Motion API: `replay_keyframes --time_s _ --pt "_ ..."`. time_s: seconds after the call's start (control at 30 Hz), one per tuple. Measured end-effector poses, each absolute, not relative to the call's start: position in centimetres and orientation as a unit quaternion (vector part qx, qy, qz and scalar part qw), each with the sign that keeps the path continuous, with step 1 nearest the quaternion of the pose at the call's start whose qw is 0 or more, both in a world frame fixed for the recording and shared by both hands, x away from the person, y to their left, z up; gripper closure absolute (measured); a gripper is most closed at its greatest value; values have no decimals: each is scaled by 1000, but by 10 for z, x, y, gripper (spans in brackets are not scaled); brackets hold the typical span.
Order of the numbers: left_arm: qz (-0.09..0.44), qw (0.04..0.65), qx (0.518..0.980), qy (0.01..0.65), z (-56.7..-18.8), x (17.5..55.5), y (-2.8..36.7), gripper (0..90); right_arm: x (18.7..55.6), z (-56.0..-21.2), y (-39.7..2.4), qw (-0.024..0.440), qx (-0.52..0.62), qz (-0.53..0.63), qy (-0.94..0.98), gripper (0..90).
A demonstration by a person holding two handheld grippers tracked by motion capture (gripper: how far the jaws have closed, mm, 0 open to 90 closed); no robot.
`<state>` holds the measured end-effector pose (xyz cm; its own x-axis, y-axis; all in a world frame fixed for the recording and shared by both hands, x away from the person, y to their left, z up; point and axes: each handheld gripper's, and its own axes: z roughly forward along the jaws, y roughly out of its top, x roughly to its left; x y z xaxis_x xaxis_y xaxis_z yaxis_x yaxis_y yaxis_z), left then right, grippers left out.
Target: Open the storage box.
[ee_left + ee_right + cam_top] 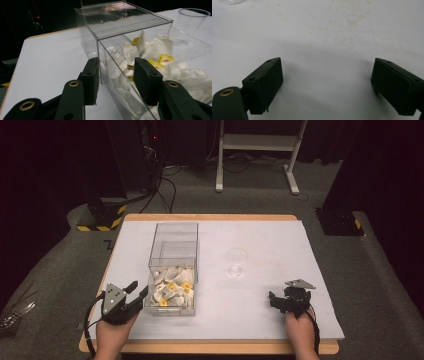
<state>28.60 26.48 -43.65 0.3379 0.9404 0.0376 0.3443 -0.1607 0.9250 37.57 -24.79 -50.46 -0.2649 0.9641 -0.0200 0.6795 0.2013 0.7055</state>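
Note:
A clear plastic box (pixel 174 240) stands on the white table (pixel 280 245), with a clear drawer (pixel 170 295) pulled out toward me and holding several white sachets with yellow labels (pixel 160 58). My left gripper (pixel 139 290) sits at the drawer's front left corner. Its jaws are open and straddle the drawer's side wall (pixel 110 70), with a gap between the pads and the wall. My right gripper (pixel 276 301) rests low over bare table at the front right. In the right gripper view, the right gripper (pixel 325 82) is wide open with nothing between its jaws.
A clear plastic cup (pixel 235 261) stands mid-table to the right of the box, seen as the cup (pixel 192 22) beyond the drawer. Off the table's left front edge lie some clear items (pixel 15 315). A white stand (pixel 257 150) is on the floor behind.

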Motion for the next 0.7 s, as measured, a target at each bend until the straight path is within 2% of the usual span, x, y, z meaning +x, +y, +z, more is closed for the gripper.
replay_keyframes --time_s 0.4,0.7 --pt "330 418 684 499 -462 313 292 484 376 -505 -248 239 558 298 737 104" --pt "319 372 710 506 -489 325 299 421 376 -505 -248 243 555 298 738 104"
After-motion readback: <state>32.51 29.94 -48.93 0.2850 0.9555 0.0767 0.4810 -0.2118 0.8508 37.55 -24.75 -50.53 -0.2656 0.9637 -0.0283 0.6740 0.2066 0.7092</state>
